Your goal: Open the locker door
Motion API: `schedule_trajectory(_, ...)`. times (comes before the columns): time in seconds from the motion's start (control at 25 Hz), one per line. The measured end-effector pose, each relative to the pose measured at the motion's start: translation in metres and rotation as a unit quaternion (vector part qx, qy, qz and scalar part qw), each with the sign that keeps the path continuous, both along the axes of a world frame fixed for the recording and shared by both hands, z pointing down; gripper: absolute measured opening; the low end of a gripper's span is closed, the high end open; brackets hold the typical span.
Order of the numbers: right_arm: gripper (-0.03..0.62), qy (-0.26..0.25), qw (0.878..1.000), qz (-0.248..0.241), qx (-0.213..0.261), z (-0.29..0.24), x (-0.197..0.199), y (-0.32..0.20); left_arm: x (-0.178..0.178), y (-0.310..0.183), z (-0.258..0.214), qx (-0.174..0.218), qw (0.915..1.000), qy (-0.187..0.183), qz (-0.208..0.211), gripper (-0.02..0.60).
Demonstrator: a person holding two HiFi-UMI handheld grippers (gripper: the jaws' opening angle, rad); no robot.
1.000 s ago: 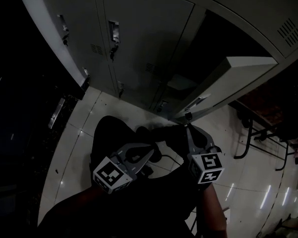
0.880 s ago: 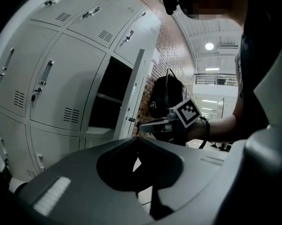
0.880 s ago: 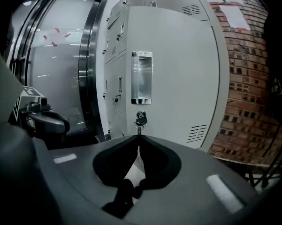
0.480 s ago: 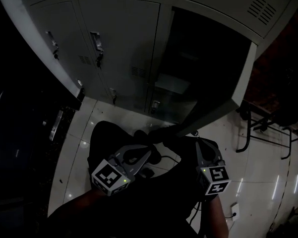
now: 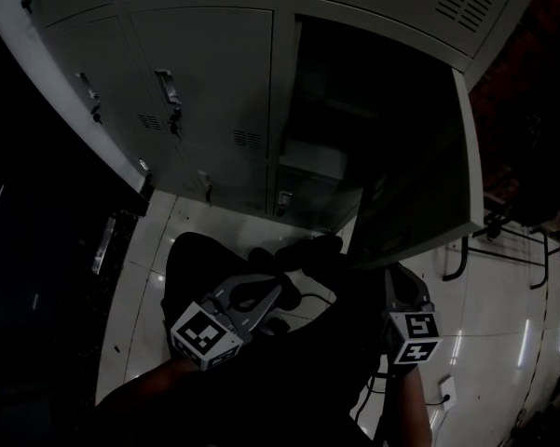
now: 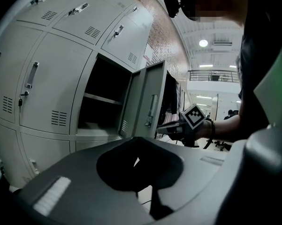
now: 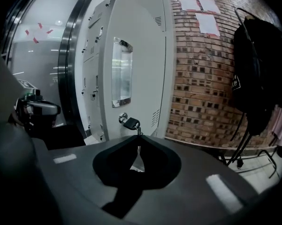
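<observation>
Firmly pressed together, the right gripper point(image 7: 138, 136) pinches the small piece dangling from the key point(image 7: 130, 123). The left gripper point(image 6: 135, 140) is closed on nothing, well apart from it. The key sits in the locker door point(image 7: 141, 55), which stands upright and wide open beside its dark compartment point(image 5: 354, 110). Tiled floor point(image 5: 214, 226) lies open below. A brick wall point(image 7: 201, 78) and a hung black coat point(image 7: 258, 69) crowd the door's far side.

Two grippers are showing, the left gripper point(image 5: 281, 288) and the right gripper point(image 7: 138, 137); one locker door point(image 5: 419, 180) is standing open, carrying one key point(image 7: 131, 123); one dark coat point(image 7: 255, 74) is hanging.
</observation>
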State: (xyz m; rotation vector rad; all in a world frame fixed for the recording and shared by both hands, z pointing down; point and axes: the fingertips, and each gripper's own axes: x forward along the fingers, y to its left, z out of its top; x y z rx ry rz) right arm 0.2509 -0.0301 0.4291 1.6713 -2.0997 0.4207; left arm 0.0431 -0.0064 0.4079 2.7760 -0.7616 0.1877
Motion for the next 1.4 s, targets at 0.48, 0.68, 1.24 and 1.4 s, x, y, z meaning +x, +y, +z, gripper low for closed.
schedule_trajectory(0.48,0.101,0.009,1.000,0.023,-0.003,0.004,0.015,0.007,0.005,0.002,-0.003,0.004,1.0000,0.001,0.008,0.012)
schedule_trajectory(0.68,0.127,0.009,0.999,0.043,0.007,-0.007,0.020,0.024,0.005,0.003,0.001,0.000,1.0000,-0.002,0.006,0.012)
schedule_trajectory(1.24,0.003,-0.080,0.992,-0.085,0.054,-0.037,-0.077,0.038,0.002,0.001,-0.005,0.008,1.0000,-0.002,0.005,0.012)
schedule_trajectory(1.4,0.002,-0.097,0.984,-0.128,0.075,-0.043,-0.102,0.032,-0.001,-0.001,-0.010,0.013,0.9999,0.002,0.003,0.012)
